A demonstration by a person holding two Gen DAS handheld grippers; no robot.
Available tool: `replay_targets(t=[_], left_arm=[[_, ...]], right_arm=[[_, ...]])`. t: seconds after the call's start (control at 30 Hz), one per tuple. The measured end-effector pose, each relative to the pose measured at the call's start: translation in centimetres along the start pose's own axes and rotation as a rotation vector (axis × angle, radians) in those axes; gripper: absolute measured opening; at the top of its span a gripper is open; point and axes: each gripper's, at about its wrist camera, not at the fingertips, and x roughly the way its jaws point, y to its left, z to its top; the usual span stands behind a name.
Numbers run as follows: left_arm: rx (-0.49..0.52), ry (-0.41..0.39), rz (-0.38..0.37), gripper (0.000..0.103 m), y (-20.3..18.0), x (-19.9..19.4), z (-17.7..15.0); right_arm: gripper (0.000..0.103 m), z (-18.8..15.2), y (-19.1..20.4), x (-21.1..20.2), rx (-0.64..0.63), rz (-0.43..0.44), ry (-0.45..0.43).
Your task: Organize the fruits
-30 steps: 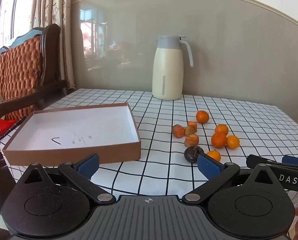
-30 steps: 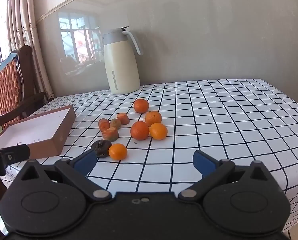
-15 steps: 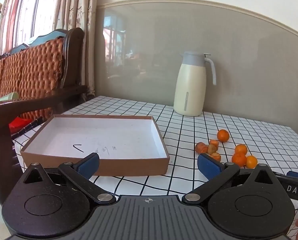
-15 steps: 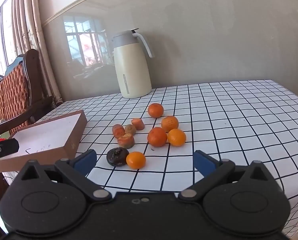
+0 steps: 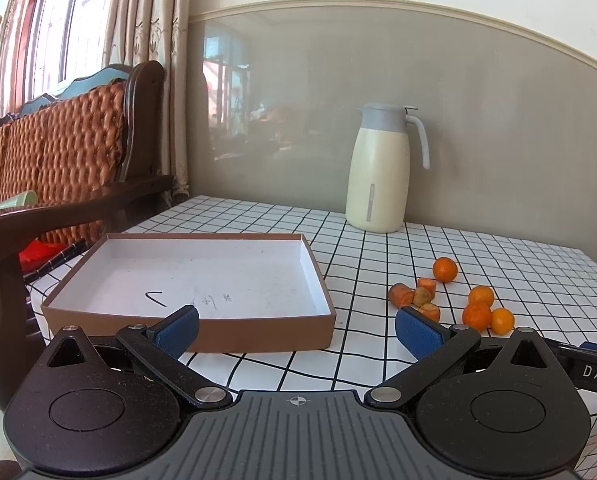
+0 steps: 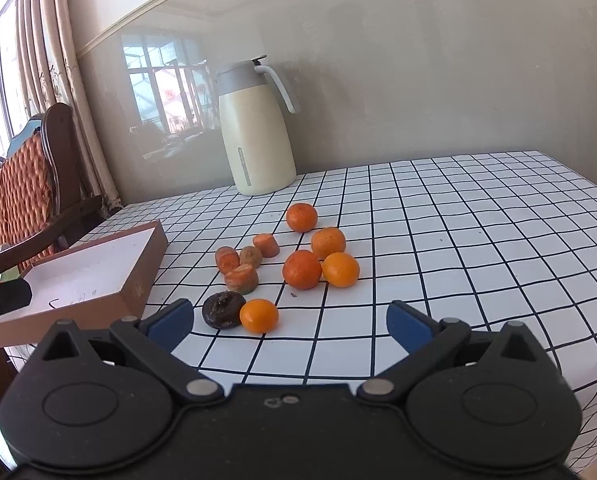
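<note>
Both grippers spread wide, empty: left gripper (image 5: 296, 330) faces the box (image 5: 202, 276), right gripper (image 6: 288, 320) just short of the fruits (image 6: 286, 264).

Open checked cloth on the right, clutter toward the left.

Bare white grid-patterned tablecloth (image 6: 478, 240) lies wide open right of the loose cluster of orange fruits and brown pieces (image 6: 298, 268). The shallow brown cardboard box (image 5: 202, 280) blocks the left; the cream thermos jug (image 6: 258, 140) stands behind.
</note>
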Motion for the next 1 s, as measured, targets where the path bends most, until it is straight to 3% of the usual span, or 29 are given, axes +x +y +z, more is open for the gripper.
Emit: replay_targets(t=[1.0], left_arm=[[0.005,0.008,-0.006,0.103,0.7,0.1,-0.9]], right_arm=[[0.097,-0.4,1.1,0.3,-0.075,0.002,0.023]])
